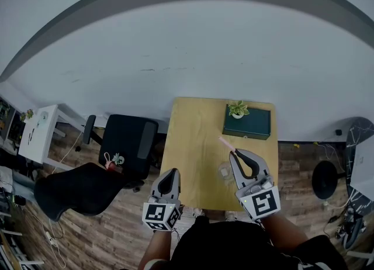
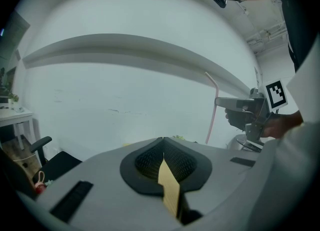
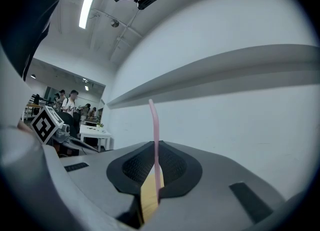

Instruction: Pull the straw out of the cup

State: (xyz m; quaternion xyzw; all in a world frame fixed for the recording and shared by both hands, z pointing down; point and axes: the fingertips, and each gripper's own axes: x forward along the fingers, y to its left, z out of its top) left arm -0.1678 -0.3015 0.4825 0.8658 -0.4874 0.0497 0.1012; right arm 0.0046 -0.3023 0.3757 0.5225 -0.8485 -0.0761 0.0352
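A thin pink straw (image 1: 225,142) sticks up and away from my right gripper (image 1: 234,153), whose jaws are shut on its lower part. In the right gripper view the straw (image 3: 154,125) rises upright from between the closed pads, bent slightly at its tip. A clear plastic cup (image 1: 224,173) stands on the wooden table (image 1: 193,146) just left of that gripper, and the straw looks lifted above it. My left gripper (image 1: 170,176) hovers at the table's near left edge, shut with nothing in it. From the left gripper view (image 2: 162,141) the straw (image 2: 212,110) and right gripper (image 2: 235,103) show at the right.
A dark green box (image 1: 246,123) with a small potted plant (image 1: 238,109) sits at the table's far right. A black office chair (image 1: 125,140) stands left of the table, with a white side table (image 1: 41,131) further left. A grey wall lies beyond.
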